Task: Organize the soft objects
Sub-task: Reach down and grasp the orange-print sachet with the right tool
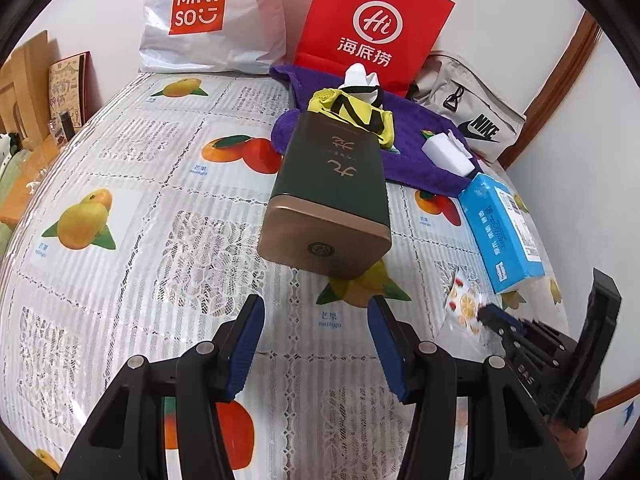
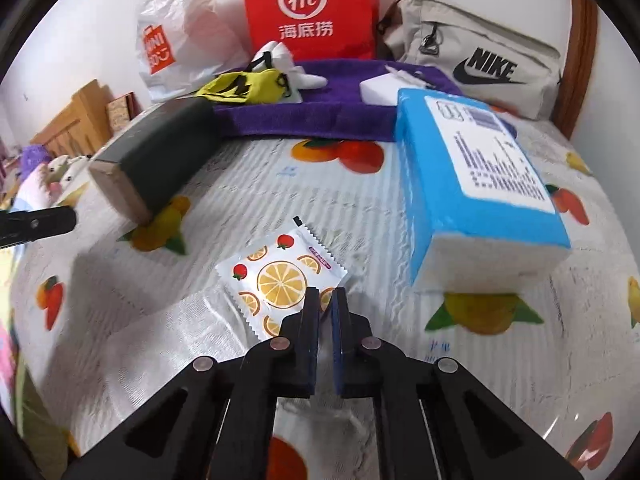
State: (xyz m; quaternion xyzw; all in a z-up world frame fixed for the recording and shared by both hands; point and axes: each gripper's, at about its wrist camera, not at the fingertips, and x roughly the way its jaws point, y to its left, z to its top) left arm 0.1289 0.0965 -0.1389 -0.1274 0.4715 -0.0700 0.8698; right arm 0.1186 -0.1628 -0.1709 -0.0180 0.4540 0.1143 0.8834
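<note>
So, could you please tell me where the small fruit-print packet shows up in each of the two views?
Left wrist view: fruit-print packet at lower right, below the blue tissue pack.
Right wrist view: packet at lower centre, its near edge between the right gripper's shut jaws.
Shared landmark: red bag at the back.

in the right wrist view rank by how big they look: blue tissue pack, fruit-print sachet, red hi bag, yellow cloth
1. blue tissue pack, though it lies nearer the camera than the bag.
2. red hi bag, cut off by the top edge.
3. fruit-print sachet and yellow cloth look alike; not ranked.
</note>
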